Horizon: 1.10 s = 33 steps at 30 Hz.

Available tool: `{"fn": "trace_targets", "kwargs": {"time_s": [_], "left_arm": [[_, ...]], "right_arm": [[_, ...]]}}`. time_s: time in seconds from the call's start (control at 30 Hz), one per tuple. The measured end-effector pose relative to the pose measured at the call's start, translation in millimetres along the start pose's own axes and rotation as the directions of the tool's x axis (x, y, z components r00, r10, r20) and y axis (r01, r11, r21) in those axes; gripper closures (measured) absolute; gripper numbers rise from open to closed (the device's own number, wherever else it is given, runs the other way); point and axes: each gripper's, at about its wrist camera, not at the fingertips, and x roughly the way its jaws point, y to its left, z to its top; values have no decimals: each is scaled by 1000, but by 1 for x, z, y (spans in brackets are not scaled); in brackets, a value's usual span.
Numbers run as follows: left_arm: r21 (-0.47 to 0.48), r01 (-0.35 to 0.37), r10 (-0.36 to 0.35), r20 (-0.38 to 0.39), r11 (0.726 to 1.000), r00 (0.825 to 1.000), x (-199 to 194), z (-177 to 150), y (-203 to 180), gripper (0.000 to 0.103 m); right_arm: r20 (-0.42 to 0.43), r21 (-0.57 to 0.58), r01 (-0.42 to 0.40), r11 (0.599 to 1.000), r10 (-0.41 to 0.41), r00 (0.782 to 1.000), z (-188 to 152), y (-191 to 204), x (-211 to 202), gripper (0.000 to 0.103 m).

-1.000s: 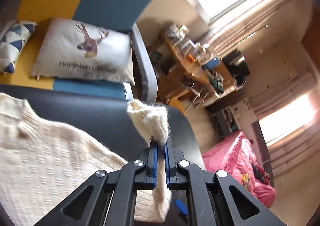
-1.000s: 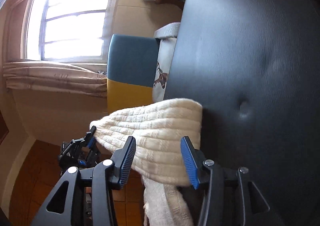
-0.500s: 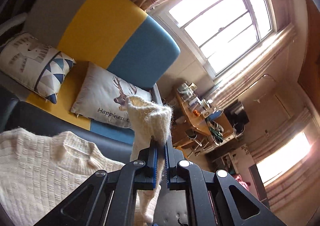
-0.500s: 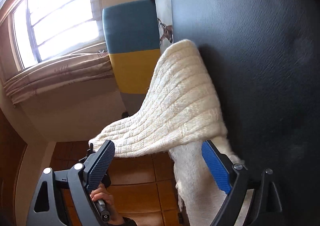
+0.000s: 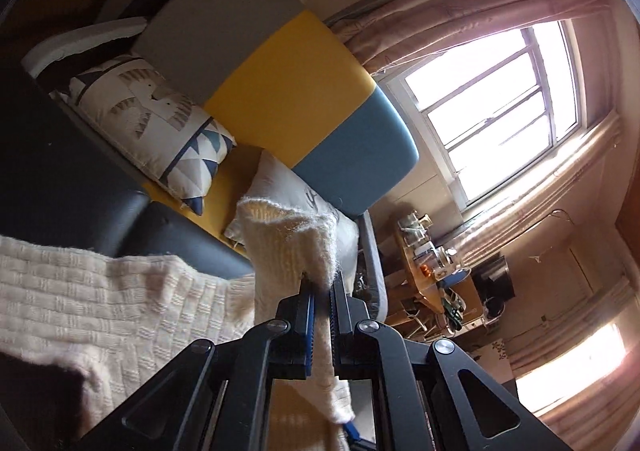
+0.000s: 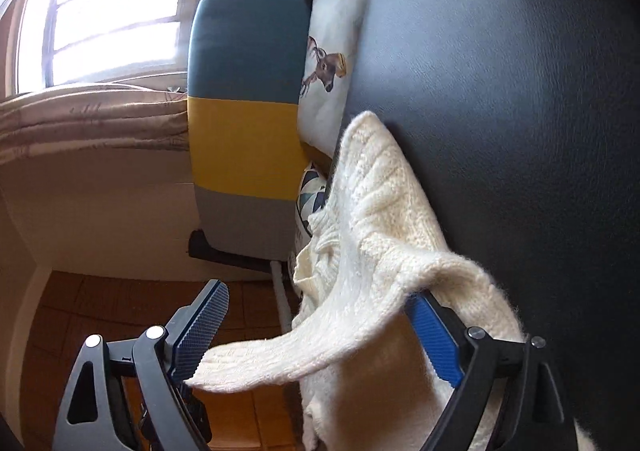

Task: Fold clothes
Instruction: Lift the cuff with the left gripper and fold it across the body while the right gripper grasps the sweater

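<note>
L gripper (image 5: 320, 301) clamped on cream sweater (image 5: 100, 299) sleeve, lifted | R gripper (image 6: 316, 327) wide, knit draped over one finger | sweater on black surface (image 6: 520, 91) | risk: knit snags R finger, drags fold askew

Sweater (image 5: 100, 311) lies on counter (image 5: 60, 179); sofa (image 5: 280, 99) behind at 12 o'clock, pillows (image 5: 160, 123) on it, window (image 5: 500, 111) at 2 o'clock.

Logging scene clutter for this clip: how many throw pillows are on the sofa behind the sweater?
2. A triangle-patterned pillow leans at the grey-and-yellow end; a deer-print pillow sits at the blue end, partly behind the sweater. Others could be hidden.
</note>
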Motion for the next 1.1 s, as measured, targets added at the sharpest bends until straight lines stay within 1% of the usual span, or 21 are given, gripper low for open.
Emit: {"fn": "trace_targets", "kwargs": {"time_s": [0.07, 0.1, 0.17, 0.2, 0.27, 0.33, 0.37, 0.4, 0.47, 0.57, 0.6, 0.67, 0.73, 0.8, 0.87, 0.9, 0.97, 1.0, 1.03, 1.07, 1.1], "left_arm": [[-12, -29, 29, -3, 1000, 1000, -4, -3, 16, 97], [-16, -45, 45, -20, 999, 999, -4, -6, 26, 97], [-19, -93, 92, -66, 995, 994, 1, -16, 44, 97], [-12, -113, 111, -98, 994, 989, 7, -22, 53, 97], [1, -160, 158, -152, 987, 976, 18, -39, 71, 96], [16, -197, 196, -206, 980, 959, 30, -56, 87, 96], [18, -210, 209, -232, 977, 950, 35, -64, 95, 96], [19, -221, 218, -252, 975, 943, 40, -72, 101, 96], [17, -234, 229, -282, 972, 932, 45, -87, 110, 96], [20, -222, 218, -297, 975, 930, 45, -104, 117, 96], [3, -214, 205, -295, 977, 933, 44, -105, 119, 96], [-31, -197, 180, -289, 980, 940, 42, -106, 123, 96], [-55, -192, 170, -280, 980, 945, 41, -104, 123, 96], [-45, -197, 177, -279, 979, 944, 42, -102, 120, 96], [-33, -201, 184, -277, 979, 943, 44, -100, 116, 96], [-23, -199, 185, -274, 980, 944, 46, -98, 113, 96], [0, -188, 182, -265, 982, 947, 49, -94, 103, 96], [13, -179, 176, -259, 984, 950, 51, -92, 97, 96], [23, -161, 161, -255, 987, 953, 53, -88, 89, 96], [27, -131, 134, -244, 991, 960, 53, -84, 79, 96], [32, -100, 105, -233, 994, 967, 54, -79, 68, 96]], "right_arm": [[69, -76, 61, 995, -56, 996, 0, 10, -11, 11], [99, -108, 97, 989, -87, 991, -1, 12, -16, 11], [122, -116, 171, 978, -156, 980, -2, 5, -22, 11], [107, -106, 175, 979, -164, 981, -2, -2, -23, 11], [111, -102, 188, 977, -177, 978, -2, -9, -28, 11], [148, -104, 210, 972, -194, 970, 0, -11, -40, 11], [181, -109, 232, 967, -210, 961, 2, -10, -48, 11], [218, -120, 280, 952, -250, 943, 6, -8, -57, 11], [230, -161, 373, 914, -333, 914, 17, -2, -66, 11], [137, -384, 390, 837, -366, 921, 30, 26, -52, 11], [106, -437, 387, 812, -381, 919, 34, 33, -44, 12], [40, -446, 387, 807, -414, 909, 42, 33, -17, 16], [-25, -455, 387, 802, -446, 895, 51, 32, 10, 20], [-91, -465, 386, 797, -476, 875, 59, 31, 37, 21], [-155, -474, 384, 793, -504, 850, 67, 31, 65, 23], [-176, -482, 385, 787, -518, 837, 69, 31, 76, 26], [-156, -519, 401, 755, -545, 824, 67, 32, 84, 46], [-145, -537, 409, 738, -559, 817, 66, 33, 89, 64], [-135, -554, 417, 720, -572, 809, 65, 34, 93, 79], [-112, -577, 427, 696, -586, 802, 63, 36, 95, 82], [-59, -614, 447, 651, -602, 796, 59, 43, 89, 84]]}}
